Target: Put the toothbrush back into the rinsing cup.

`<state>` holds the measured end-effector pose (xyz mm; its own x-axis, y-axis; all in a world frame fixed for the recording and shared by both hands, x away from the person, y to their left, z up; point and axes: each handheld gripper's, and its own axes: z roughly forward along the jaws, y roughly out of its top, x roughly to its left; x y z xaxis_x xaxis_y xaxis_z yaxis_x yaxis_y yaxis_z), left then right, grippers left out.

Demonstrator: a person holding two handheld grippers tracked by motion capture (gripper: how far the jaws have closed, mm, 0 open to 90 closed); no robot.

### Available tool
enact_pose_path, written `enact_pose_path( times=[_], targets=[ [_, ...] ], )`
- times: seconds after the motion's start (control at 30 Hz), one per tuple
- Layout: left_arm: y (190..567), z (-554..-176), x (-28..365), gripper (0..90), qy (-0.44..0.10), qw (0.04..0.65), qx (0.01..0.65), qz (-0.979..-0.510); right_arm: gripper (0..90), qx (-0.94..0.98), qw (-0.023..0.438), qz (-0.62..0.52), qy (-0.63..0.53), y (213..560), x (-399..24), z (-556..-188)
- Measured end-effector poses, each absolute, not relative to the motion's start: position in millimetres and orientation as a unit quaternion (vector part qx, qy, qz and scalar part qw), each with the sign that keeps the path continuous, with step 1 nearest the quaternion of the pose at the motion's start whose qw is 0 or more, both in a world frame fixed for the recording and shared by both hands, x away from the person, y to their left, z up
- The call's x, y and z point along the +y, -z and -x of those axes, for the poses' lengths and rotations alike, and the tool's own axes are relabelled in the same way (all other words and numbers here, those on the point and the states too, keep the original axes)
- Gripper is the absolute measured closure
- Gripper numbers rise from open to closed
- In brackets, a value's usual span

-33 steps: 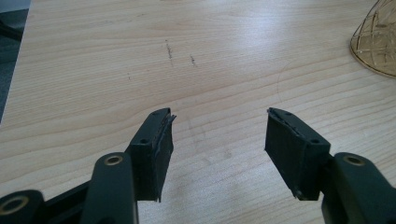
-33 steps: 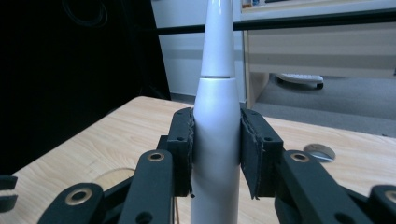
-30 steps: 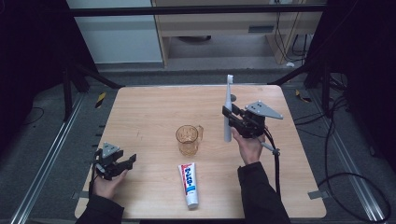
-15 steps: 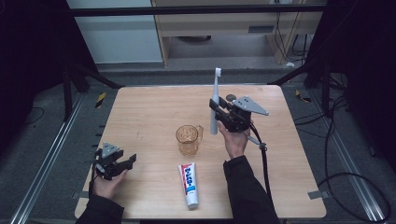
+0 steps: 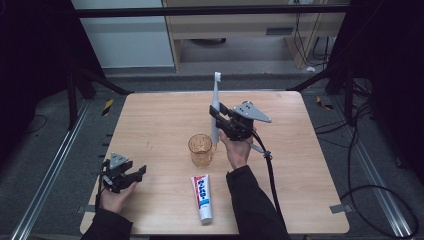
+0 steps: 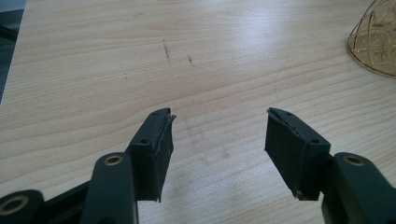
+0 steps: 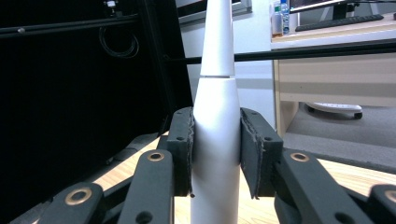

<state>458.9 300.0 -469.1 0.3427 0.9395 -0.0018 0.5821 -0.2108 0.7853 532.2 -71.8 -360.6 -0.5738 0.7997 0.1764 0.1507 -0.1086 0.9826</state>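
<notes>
Right gripper (image 5: 218, 117) clenched on the white electric toothbrush (image 5: 215, 107), long axis upright at frame centre, lower tip just up-right of the amber glass cup (image 5: 200, 150); left gripper (image 5: 131, 175) released, lower left.

Even, soft light falls from above on my pale wooden table (image 5: 150, 125); the surroundings from nine to three o'clock sink into darkness. My black foam-padded jaws look slightly soft close-up.
</notes>
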Motion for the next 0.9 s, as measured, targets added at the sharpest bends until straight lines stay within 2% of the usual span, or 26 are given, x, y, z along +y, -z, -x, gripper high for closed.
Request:
enact_pose_path(
  times=[0.53, 0.9],
  targets=[
    [469.0, -458.8, 299.4, 41.3, -0.249, 0.358, 0.516, -0.738, 67.2, 0.632, 0.245, -0.365, -0.638, 365.0, -46.7, -532.4],
    [468.8, -458.6, 299.0, 41.5, -0.250, 0.356, 0.513, -0.740, 67.3, 0.646, 0.236, -0.366, -0.627, 383.0, -37.8, -535.6]
  ],
)
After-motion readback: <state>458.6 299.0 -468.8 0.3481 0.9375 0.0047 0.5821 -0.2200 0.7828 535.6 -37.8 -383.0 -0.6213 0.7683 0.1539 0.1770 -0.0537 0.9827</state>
